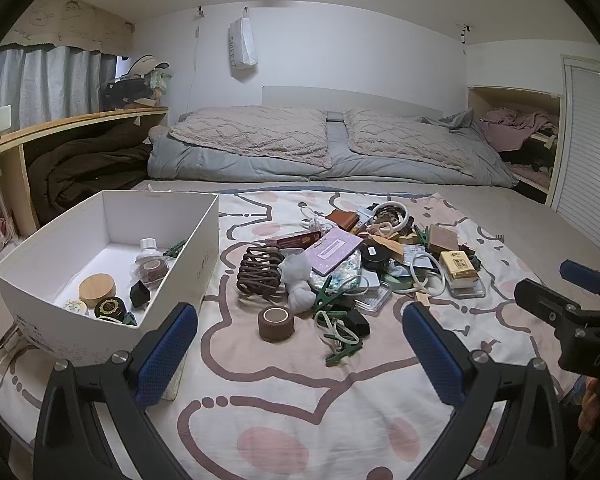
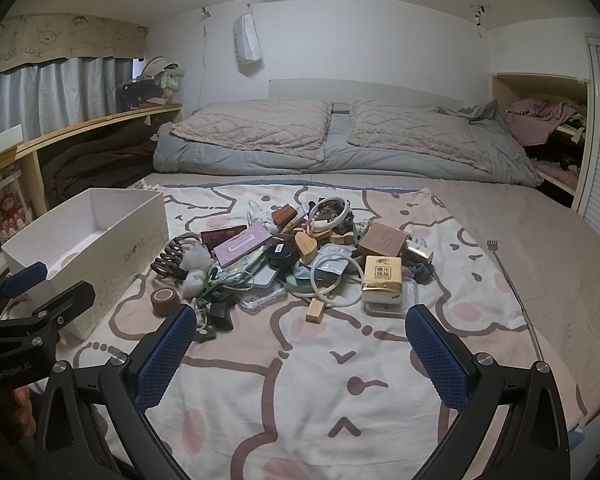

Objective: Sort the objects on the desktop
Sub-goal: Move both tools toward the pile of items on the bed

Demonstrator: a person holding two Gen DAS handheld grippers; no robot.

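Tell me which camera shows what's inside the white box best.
The left wrist view: it looks down into the white box, showing jars and a bottle on its floor. The right wrist view sees the white box from the side, its contents mostly hidden.

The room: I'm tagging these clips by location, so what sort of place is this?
A bedroom, most likely. The sorting happens on a bed: two pillows lie at the white headboard, with a curtained window to the left. The clutter and white shoe box sit on a cartoon-print blanket.
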